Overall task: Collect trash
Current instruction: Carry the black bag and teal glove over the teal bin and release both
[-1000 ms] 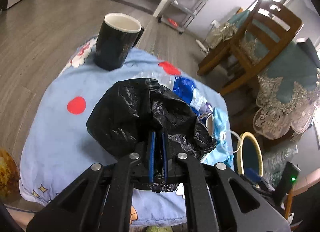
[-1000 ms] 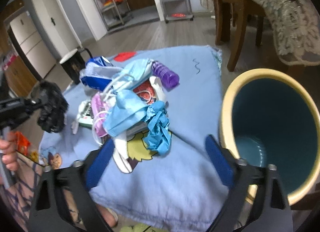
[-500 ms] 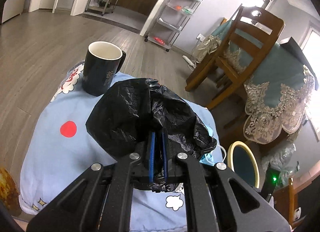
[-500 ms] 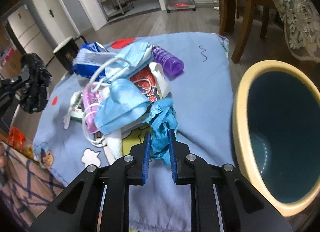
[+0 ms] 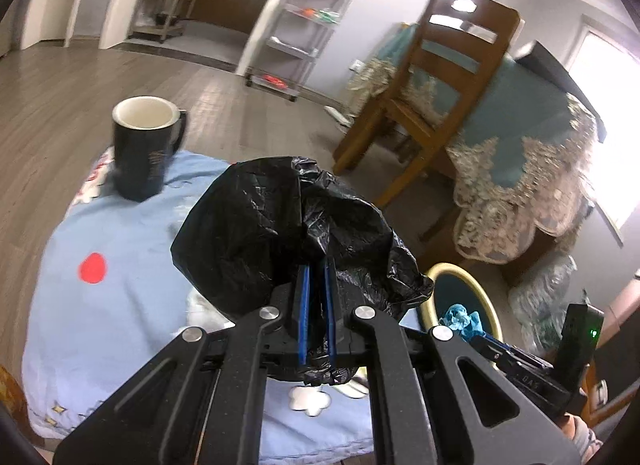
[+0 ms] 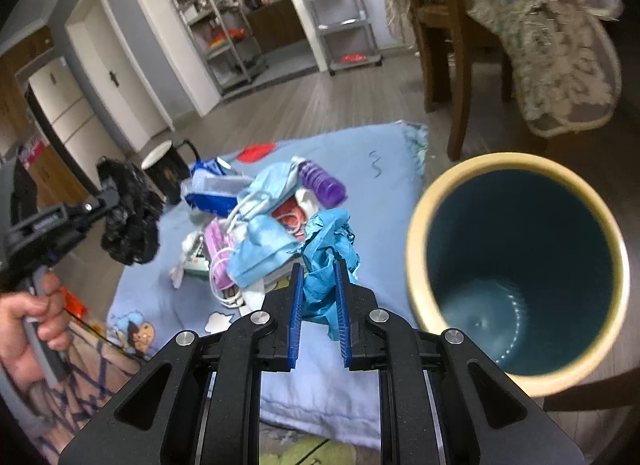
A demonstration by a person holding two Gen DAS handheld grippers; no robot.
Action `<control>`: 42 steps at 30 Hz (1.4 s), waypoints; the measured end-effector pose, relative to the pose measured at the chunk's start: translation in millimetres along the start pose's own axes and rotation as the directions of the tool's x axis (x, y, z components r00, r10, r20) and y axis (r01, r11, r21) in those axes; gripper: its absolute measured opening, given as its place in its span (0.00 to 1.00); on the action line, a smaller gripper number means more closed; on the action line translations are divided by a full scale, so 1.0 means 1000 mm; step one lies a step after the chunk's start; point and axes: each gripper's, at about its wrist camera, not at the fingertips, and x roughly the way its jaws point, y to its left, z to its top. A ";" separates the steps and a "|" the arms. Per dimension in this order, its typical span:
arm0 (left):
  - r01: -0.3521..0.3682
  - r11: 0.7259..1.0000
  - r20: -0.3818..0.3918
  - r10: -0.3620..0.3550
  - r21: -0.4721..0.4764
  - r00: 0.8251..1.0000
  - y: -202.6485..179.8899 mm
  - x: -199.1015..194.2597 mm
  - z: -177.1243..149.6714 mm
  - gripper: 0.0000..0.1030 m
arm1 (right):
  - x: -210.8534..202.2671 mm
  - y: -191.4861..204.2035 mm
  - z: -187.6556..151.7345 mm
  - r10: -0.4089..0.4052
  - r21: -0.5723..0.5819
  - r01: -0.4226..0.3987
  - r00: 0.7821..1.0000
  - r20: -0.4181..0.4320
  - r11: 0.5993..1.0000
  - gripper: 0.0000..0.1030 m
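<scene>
My left gripper (image 5: pixel 316 277) is shut on a crumpled black plastic bag (image 5: pixel 280 225) and holds it above the blue cloth-covered table (image 5: pixel 120 305); the bag also shows in the right wrist view (image 6: pixel 130 221). My right gripper (image 6: pixel 318 269) is shut on a crumpled blue piece of trash (image 6: pixel 328 241), lifted off the table just left of the teal bin (image 6: pixel 520 273) with the yellow rim. A pile of trash (image 6: pixel 260 225) with face masks, a purple bottle and wrappers lies on the table. The bin and blue piece show in the left wrist view (image 5: pixel 460 305).
A black mug (image 5: pixel 144 149) stands at the table's far left corner. A wooden chair (image 5: pixel 432 97) and a table with a lace-edged cloth (image 5: pixel 520 169) stand beyond the bin. Metal shelves (image 6: pixel 224 33) stand far back.
My right gripper closed on the blue piece of trash and lifted it off the table toward the bin. My left gripper rose with the black bag.
</scene>
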 end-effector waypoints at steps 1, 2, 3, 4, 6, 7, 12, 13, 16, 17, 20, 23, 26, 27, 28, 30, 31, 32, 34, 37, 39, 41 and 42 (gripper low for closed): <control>0.014 1.000 -0.006 -0.014 0.012 1.000 -0.007 0.002 0.000 0.06 | -0.007 -0.004 0.000 -0.004 0.013 0.004 1.000 0.013 1.000 0.16; 0.027 0.999 -0.012 -0.027 0.025 1.000 -0.016 0.004 0.001 0.06 | -0.015 -0.008 -0.001 -0.006 0.026 0.006 1.000 0.027 1.000 0.16; 0.039 0.998 -0.018 -0.038 0.038 0.999 -0.023 0.005 0.001 0.06 | -0.021 -0.012 -0.001 -0.011 0.039 0.010 0.999 0.040 0.999 0.16; 0.050 0.997 -0.023 -0.049 0.054 0.999 -0.030 0.006 0.000 0.06 | -0.025 -0.015 -0.002 -0.017 0.048 0.015 0.999 0.050 0.999 0.16; 0.076 0.993 -0.040 -0.073 0.094 0.997 -0.050 0.011 -0.001 0.06 | -0.039 -0.026 -0.003 -0.032 0.084 0.025 0.996 0.082 0.996 0.16; 0.088 0.990 -0.050 -0.083 0.112 0.995 -0.059 0.014 -0.001 0.06 | -0.044 -0.030 -0.003 -0.038 0.099 0.029 0.995 0.093 0.995 0.16; 0.137 0.968 -0.117 -0.114 0.212 0.987 -0.110 0.040 -0.009 0.06 | -0.072 -0.057 -0.012 -0.075 0.186 0.045 0.985 0.157 0.981 0.16; 0.149 0.961 -0.133 -0.121 0.231 0.984 -0.123 0.048 -0.012 0.06 | -0.076 -0.063 -0.014 -0.085 0.205 0.049 0.982 0.170 0.977 0.16; 0.173 0.948 -0.165 -0.131 0.269 0.977 -0.151 0.067 -0.018 0.06 | -0.086 -0.080 -0.021 -0.114 0.266 0.056 0.971 0.208 0.962 0.16; 0.181 0.942 -0.177 -0.135 0.281 0.975 -0.162 0.075 -0.021 0.06 | -0.089 -0.086 -0.023 -0.117 0.290 0.048 0.968 0.223 0.956 0.16; 0.205 0.928 -0.223 -0.138 0.311 0.965 -0.197 0.103 -0.030 0.06 | -0.097 -0.100 -0.027 -0.139 0.350 0.034 0.950 0.278 0.936 0.16; 0.220 0.917 -0.264 -0.133 0.333 0.955 -0.224 0.129 -0.042 0.06 | -0.100 -0.111 -0.029 -0.150 0.389 0.024 0.943 0.296 0.921 0.16; 0.215 0.909 -0.301 -0.106 0.356 0.948 -0.245 0.153 -0.056 0.06 | -0.104 -0.118 -0.033 -0.162 0.412 0.025 0.939 0.302 0.911 0.16; 0.209 0.908 -0.312 -0.093 0.362 0.946 -0.249 0.161 -0.060 0.06 | -0.104 -0.123 -0.035 -0.164 0.423 0.022 0.939 0.302 0.906 0.16; 0.203 0.908 -0.318 -0.082 0.368 0.945 -0.253 0.166 -0.063 0.06 | -0.103 -0.127 -0.036 -0.167 0.440 0.021 0.941 0.296 0.898 0.16; 0.192 0.905 -0.340 -0.057 0.380 0.939 -0.258 0.179 -0.070 0.06 | -0.102 -0.133 -0.038 -0.171 0.461 0.021 0.943 0.287 0.887 0.16; 0.190 0.905 -0.349 -0.049 0.381 0.936 -0.259 0.185 -0.073 0.06 | -0.101 -0.136 -0.038 -0.172 0.469 0.020 0.943 0.284 0.883 0.16; 0.189 0.905 -0.360 -0.043 0.381 0.932 -0.260 0.190 -0.075 0.06 | -0.101 -0.136 -0.039 -0.174 0.468 0.022 0.943 0.283 0.883 0.16; 0.189 0.904 -0.381 -0.031 0.383 0.924 -0.263 0.200 -0.080 0.06 | -0.098 -0.134 -0.038 -0.176 0.462 0.031 0.946 0.274 0.886 0.16; 0.185 0.897 -0.403 -0.008 0.402 0.915 -0.267 0.213 -0.083 0.06 | -0.094 -0.132 -0.036 -0.184 0.452 0.047 0.947 0.263 0.891 0.16; 0.179 0.896 -0.402 -0.001 0.406 0.916 -0.267 0.215 -0.084 0.16 | -0.091 -0.133 -0.035 -0.189 0.456 0.055 0.948 0.254 0.888 0.16; 0.174 0.898 -0.394 0.000 0.404 0.919 -0.264 0.213 -0.083 0.31 | -0.090 -0.134 -0.036 -0.195 0.463 0.062 0.949 0.246 0.884 0.16; 0.171 0.901 -0.387 -0.004 0.398 0.922 -0.261 0.211 -0.081 0.46 | -0.090 -0.135 -0.036 -0.198 0.466 0.065 0.950 0.241 0.882 0.16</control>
